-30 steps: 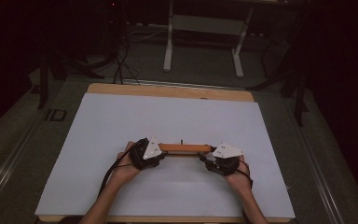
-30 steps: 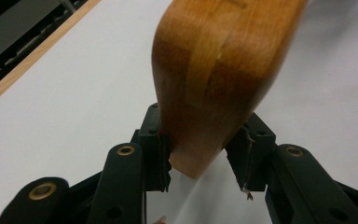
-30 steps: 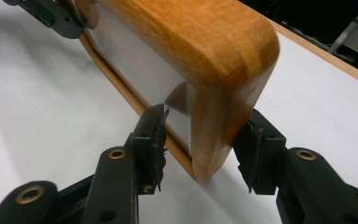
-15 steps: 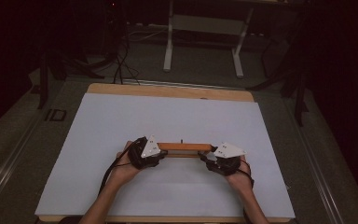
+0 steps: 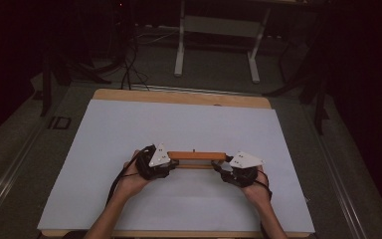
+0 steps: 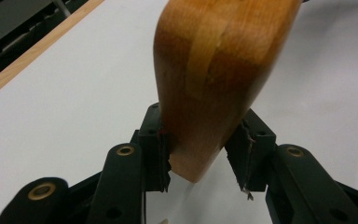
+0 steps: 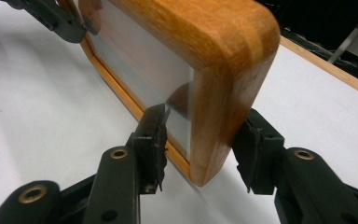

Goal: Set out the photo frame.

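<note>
The wooden picture frame (image 5: 197, 156) stands on edge between the two tongs, the left gripper (image 6: 200, 161) clamped on one end and the right gripper (image 7: 200, 149) apparently on the other, so the grasp looks made and any lift or placement remains.

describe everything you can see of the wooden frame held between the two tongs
The wooden frame is orange-brown varnished wood with rounded corners and a clear or frosted panel set in it. It stands on edge on the white table, the left tongs gripping one end and the right tongs the other.
</note>
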Action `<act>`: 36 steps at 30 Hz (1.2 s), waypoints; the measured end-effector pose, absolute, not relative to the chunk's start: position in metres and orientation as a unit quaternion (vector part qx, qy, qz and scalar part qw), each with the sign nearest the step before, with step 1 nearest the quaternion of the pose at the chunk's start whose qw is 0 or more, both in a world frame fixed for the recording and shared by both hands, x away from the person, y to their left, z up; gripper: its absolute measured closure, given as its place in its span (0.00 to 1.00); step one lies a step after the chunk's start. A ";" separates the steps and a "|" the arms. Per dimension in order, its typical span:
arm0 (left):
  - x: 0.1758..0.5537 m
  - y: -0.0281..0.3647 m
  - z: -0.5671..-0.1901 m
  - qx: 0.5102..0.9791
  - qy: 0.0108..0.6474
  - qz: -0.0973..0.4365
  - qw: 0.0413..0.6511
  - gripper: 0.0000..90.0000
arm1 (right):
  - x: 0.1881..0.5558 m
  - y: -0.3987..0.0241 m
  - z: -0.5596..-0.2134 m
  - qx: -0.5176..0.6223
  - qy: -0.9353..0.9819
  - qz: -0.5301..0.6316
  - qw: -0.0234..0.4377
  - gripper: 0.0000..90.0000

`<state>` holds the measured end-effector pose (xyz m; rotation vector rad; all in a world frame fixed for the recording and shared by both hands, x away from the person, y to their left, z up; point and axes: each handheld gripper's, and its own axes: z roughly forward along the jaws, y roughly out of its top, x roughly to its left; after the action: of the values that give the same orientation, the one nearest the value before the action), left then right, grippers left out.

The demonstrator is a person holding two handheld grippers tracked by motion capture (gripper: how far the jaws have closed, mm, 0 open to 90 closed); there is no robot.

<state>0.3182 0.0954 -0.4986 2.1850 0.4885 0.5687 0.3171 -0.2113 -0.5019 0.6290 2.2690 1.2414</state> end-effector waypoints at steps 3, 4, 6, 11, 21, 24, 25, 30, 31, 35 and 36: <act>0.318 0.096 -0.498 0.865 0.194 0.222 0.406 0.68 | 0.317 -0.212 -0.501 0.230 0.828 0.454 0.236 0.63; 0.318 0.096 -0.498 0.865 0.195 0.221 0.407 0.68 | 0.317 -0.212 -0.501 0.230 0.828 0.454 0.235 0.63; 0.318 0.096 -0.497 0.865 0.194 0.220 0.407 0.68 | 0.316 -0.212 -0.500 0.230 0.828 0.455 0.235 0.63; 0.318 0.097 -0.496 0.865 0.201 0.210 0.409 0.68 | 0.317 -0.212 -0.499 0.232 0.827 0.457 0.231 0.63; 0.319 0.098 -0.494 0.863 0.208 0.197 0.416 0.68 | 0.317 -0.214 -0.498 0.233 0.827 0.461 0.222 0.63; 0.319 0.099 -0.493 0.863 0.209 0.193 0.418 0.68 | 0.317 -0.214 -0.497 0.235 0.826 0.462 0.220 0.63; 0.319 0.099 -0.493 0.862 0.210 0.191 0.420 0.68 | 0.317 -0.214 -0.497 0.236 0.826 0.463 0.219 0.63; 0.321 0.101 -0.493 0.858 0.219 0.173 0.431 0.68 | 0.318 -0.216 -0.496 0.238 0.824 0.470 0.210 0.63; 0.321 0.101 -0.493 0.858 0.221 0.170 0.432 0.68 | 0.318 -0.216 -0.496 0.239 0.824 0.470 0.205 0.63; 0.323 0.103 -0.494 0.857 0.227 0.155 0.435 0.68 | 0.320 -0.217 -0.496 0.245 0.825 0.471 0.193 0.63; 0.323 0.103 -0.494 0.857 0.230 0.151 0.436 0.68 | 0.321 -0.218 -0.497 0.248 0.826 0.470 0.187 0.63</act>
<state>0.3235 0.1027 -0.4942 2.1320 0.5723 0.3753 0.3209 -0.2176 -0.4971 0.6994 2.3255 1.3233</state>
